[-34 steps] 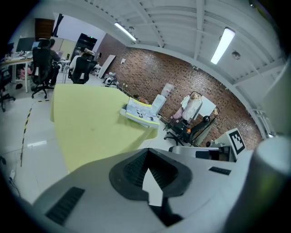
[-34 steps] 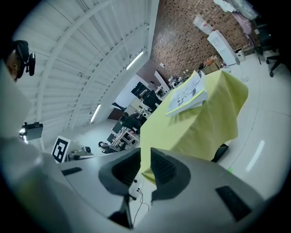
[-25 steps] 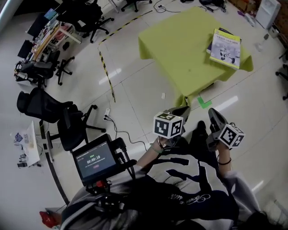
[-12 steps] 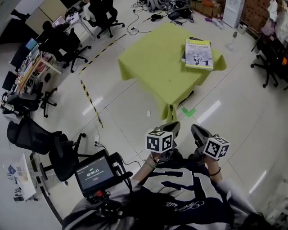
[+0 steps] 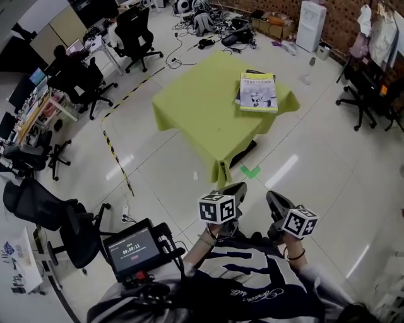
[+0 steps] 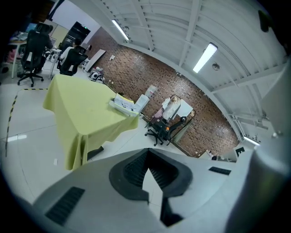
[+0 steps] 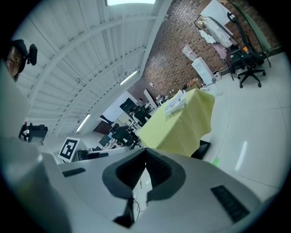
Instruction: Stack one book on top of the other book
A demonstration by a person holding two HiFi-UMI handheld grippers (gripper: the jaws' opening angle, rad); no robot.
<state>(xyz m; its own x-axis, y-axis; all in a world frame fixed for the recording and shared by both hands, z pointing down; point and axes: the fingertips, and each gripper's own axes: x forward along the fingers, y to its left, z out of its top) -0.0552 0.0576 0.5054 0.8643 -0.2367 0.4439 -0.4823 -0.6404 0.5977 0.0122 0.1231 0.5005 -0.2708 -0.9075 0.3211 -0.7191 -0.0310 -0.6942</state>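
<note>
Books (image 5: 257, 93) lie one atop the other at the desk's (image 5: 202, 104) two o'clock corner; stacking looks done. Left tongs (image 5: 236, 188) and right tongs (image 5: 273, 198), closed and empty, hang well away at six o'clock.

Plain yellow-green tablecloth (image 5: 202, 104). White cover, yellow-green band, dark drawing on top book (image 5: 257, 93), far right. Black-white square markers on cubes of left gripper (image 5: 236, 188), right gripper (image 5: 274, 198). Yellow-black striped floor tape (image 5: 117, 161), left. Red-brown brick wall (image 5: 341, 12), far.

Three far views, one shared table (image 5: 202, 94)
</note>
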